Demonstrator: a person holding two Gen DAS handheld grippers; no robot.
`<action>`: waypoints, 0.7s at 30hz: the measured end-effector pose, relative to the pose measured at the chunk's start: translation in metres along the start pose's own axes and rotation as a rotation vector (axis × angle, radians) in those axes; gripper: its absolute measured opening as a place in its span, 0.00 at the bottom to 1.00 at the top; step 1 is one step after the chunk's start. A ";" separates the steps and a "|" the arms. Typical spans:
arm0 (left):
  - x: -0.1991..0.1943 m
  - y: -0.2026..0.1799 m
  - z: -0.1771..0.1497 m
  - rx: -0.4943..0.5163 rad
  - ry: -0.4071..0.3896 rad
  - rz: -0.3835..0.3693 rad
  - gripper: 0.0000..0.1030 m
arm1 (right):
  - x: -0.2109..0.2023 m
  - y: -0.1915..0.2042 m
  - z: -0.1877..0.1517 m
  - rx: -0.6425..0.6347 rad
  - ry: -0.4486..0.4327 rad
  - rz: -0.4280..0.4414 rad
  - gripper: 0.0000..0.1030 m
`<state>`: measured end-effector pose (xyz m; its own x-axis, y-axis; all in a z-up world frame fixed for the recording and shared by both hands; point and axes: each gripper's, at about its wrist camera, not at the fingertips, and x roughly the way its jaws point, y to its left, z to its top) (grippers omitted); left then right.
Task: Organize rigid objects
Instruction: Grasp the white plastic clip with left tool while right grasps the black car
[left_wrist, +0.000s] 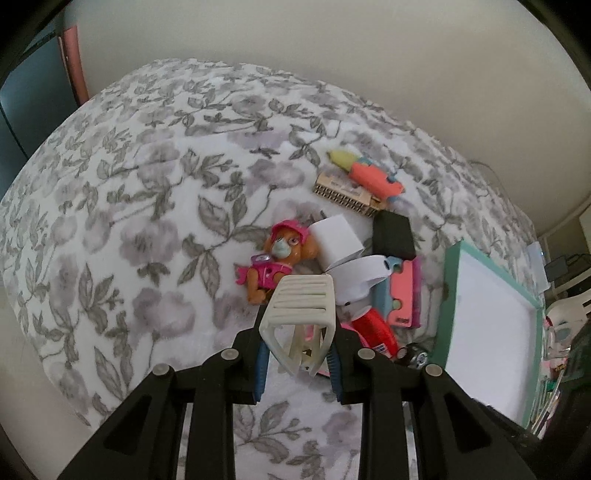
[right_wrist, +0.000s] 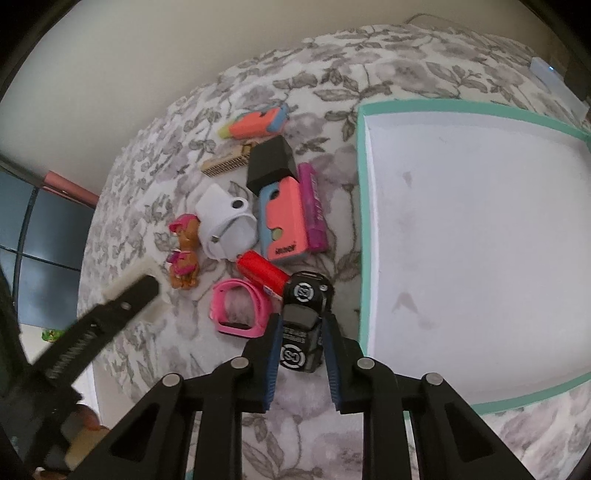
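Black gripper arms w/ blue pads fill the bottom of both views. Left gripper pinches a cream slatted plastic piece betw its pads, lower centre of the left wrist view; piece sits above the floral blanket, not resting on it. Right gripper has its pads pressed on both sides of a black toy car, lower centre of the right wrist view, car lying on the blanket w/ its underside logos facing the lens.

Teal-rimmed box w/ white inside fills the right half of the right wrist view, just right of the car; nothing seen inside it. In the left wrist view it sits at the right edge.

Rest of the clutter, mid-frame left of the box in the right wrist view: pink watch band just left of the car, red cylinder above it, coral & blue case w/ a purple tube touching its right side, black box above those, white strap piece, pup figure in pink at left, wooden comb-like piece, and an orange/yellow/blue toy topmost. Left gripper shows as a dark arm at lower left of that view, cream piece at its tip
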<state>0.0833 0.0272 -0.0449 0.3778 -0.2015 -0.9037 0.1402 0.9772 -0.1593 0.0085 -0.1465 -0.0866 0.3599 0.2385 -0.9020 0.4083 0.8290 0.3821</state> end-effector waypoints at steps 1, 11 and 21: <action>-0.001 -0.001 -0.001 0.002 -0.004 0.008 0.27 | 0.002 -0.002 0.000 0.005 0.008 0.004 0.23; 0.023 0.009 -0.014 -0.009 0.061 0.096 0.27 | 0.007 0.002 -0.001 -0.014 0.023 0.028 0.39; 0.042 0.011 -0.024 -0.004 0.118 0.117 0.28 | 0.032 0.018 -0.004 -0.088 0.061 -0.095 0.40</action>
<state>0.0784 0.0310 -0.0945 0.2811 -0.0778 -0.9565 0.0978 0.9938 -0.0521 0.0235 -0.1223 -0.1092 0.2704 0.1851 -0.9448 0.3620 0.8898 0.2779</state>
